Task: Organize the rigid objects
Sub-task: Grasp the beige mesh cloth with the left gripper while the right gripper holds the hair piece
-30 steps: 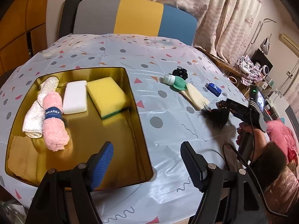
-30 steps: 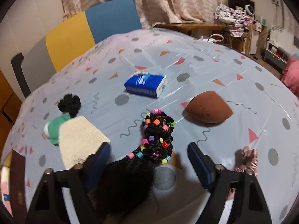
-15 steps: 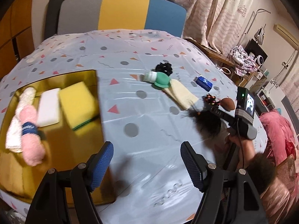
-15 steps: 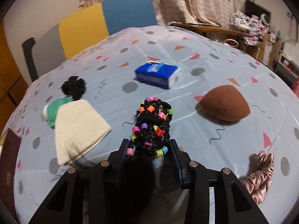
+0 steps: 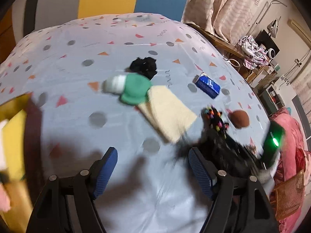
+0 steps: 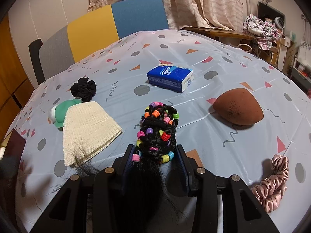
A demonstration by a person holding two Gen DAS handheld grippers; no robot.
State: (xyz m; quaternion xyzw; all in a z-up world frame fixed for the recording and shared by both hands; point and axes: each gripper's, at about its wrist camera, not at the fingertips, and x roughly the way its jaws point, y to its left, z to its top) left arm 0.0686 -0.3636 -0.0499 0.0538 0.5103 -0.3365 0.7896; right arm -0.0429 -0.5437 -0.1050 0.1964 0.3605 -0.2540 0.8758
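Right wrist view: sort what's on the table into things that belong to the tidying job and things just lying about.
Job in hand:
- beaded black hairpiece, clamped in the right claw
- blue tissue pack
- brown makeup sponge
- green and white bottle

Probably lying about (soft):
- cream cloth
- black scrunchie
- pink scrunchie

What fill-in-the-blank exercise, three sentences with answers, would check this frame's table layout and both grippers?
1. The right gripper is shut on the black hairpiece strung with coloured ____.
2. The blue tissue pack lies on the tablecloth beyond the hairpiece, and the brown sponge sits to its ____.
3. The left gripper has ____ between its pads.

Answers: beads; right; nothing
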